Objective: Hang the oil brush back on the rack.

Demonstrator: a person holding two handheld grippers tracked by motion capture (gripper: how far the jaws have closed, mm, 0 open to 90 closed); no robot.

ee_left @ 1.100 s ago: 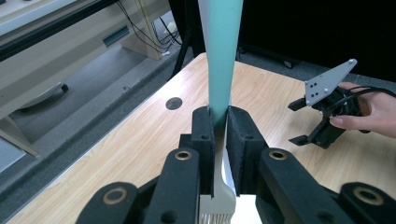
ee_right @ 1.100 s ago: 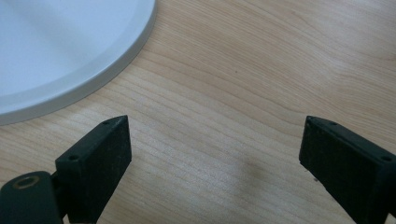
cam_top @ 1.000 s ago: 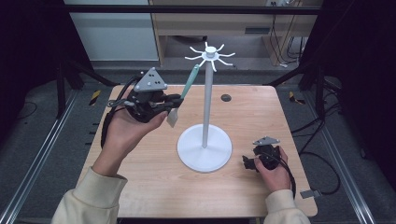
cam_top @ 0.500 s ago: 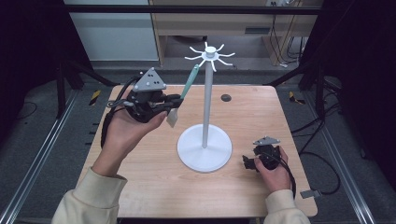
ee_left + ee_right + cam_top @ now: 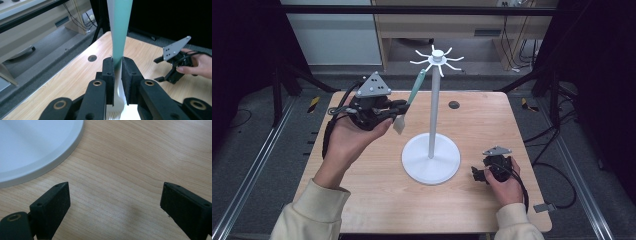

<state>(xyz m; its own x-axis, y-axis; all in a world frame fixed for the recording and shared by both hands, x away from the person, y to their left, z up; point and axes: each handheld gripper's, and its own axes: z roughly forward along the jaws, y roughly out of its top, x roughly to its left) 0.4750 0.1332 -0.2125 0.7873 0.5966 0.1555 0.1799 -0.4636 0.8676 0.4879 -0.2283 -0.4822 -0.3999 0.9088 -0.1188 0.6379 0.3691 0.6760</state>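
Left gripper [image 5: 398,109]: raised above the counter's left rear part in the person's left hand [image 5: 348,139]; grey three-cornered plate on top, black cable trailing toward the forearm.
Left jaws: narrow, clamped on the brush; in the left gripper view the two black pads press either side of the handle.
Brush [image 5: 411,98]: teal handle, pale white bristle head. Held tilted, handle end up and toward the hooks of the stand, bristle end hanging below the jaws, clear of the counter. In the left gripper view the handle [image 5: 120,30] rises straight out of the jaws and white bristles show beneath them.
Stand [image 5: 434,112]: white, upright, near the counter's centre. Round flat base, thin pole, crown of short curved hooks on top. Brush handle tip lies just left of the hooks; contact cannot be told.
Right gripper [image 5: 477,174]: low at the counter's right front, in the person's right hand [image 5: 504,186], just right of the stand's base and apart from it.
Right jaws: wide apart, nothing between them; in the right gripper view bare wood lies between the pads, with the base rim [image 5: 62,152] at upper left.
Counter [image 5: 492,120]: light wood, small dark round mark near the rear edge.
Sleeves: cream, at the bottom of the high view.
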